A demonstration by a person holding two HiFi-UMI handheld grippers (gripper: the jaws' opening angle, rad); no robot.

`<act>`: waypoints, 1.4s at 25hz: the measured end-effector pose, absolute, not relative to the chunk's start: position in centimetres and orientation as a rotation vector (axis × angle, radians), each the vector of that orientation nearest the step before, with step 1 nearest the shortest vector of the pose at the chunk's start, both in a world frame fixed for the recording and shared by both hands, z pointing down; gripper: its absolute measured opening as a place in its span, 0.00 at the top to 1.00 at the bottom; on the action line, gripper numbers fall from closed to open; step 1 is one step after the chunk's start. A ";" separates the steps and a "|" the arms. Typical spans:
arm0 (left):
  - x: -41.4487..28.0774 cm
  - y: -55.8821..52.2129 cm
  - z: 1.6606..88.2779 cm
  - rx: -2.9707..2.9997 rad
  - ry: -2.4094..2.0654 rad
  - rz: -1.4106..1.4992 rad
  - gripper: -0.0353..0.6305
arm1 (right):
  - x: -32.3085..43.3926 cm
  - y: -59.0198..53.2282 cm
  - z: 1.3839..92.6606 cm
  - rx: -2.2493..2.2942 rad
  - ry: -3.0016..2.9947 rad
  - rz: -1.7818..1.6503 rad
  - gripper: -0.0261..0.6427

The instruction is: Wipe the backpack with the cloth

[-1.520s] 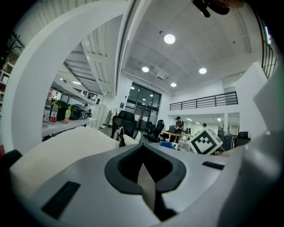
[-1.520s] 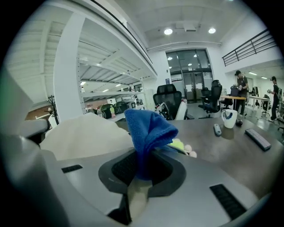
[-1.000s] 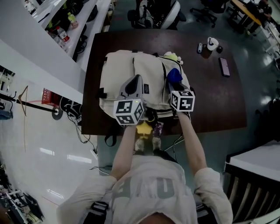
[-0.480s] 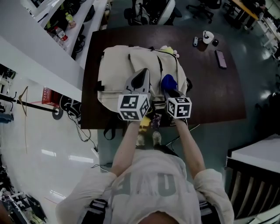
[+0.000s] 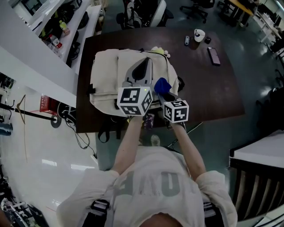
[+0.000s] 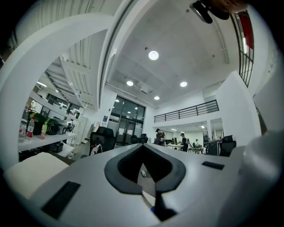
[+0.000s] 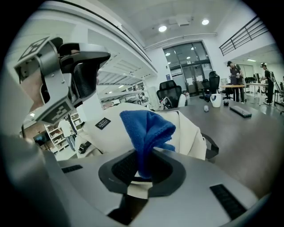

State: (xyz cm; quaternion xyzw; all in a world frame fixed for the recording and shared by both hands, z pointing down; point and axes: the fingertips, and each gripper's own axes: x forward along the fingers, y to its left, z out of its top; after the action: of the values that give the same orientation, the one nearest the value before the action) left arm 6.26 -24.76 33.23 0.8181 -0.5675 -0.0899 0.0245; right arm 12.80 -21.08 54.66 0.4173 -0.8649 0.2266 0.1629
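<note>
A cream backpack (image 5: 108, 77) lies flat on the dark table (image 5: 208, 88). My right gripper (image 5: 164, 88) is shut on a blue cloth (image 5: 161, 84), held just over the backpack's near right part. In the right gripper view the cloth (image 7: 146, 126) sticks up out of the right gripper (image 7: 141, 170), with the backpack (image 7: 111, 133) behind it. My left gripper (image 5: 143, 66) hovers over the middle of the backpack, tilted up. In its own view the left gripper (image 6: 143, 148) is shut on nothing and points out across the room, with a corner of the backpack (image 6: 31, 166) at lower left.
A white cup (image 5: 199, 34), a small device (image 5: 187, 41) and a dark phone (image 5: 214, 56) lie at the table's far right. A yellow soft toy (image 5: 159, 50) sits at the backpack's far end. Office chairs (image 5: 142, 13) stand beyond the table, white shelving (image 5: 35, 57) to its left.
Both grippers have drawn closer together over the backpack. The cloth has slid from the backpack's right side toward its near middle. The left gripper has risen and tilted up.
</note>
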 end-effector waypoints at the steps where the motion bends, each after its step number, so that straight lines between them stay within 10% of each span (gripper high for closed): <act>1: 6.6 -24.9 33.6 2.529 -1.765 -0.257 0.95 | 13.0 -21.2 54.4 1.184 -2.479 0.648 0.90; 35: 4.4 -29.2 45.9 2.334 -1.759 0.021 0.95 | 14.5 -39.4 52.4 1.263 -2.438 0.485 0.90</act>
State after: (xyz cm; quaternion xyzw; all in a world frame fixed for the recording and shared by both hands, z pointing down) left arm 4.44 -29.18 45.93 0.7937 -0.5983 0.0073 0.1094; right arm 14.49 -39.36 52.45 0.4461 -0.8607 0.1712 0.1757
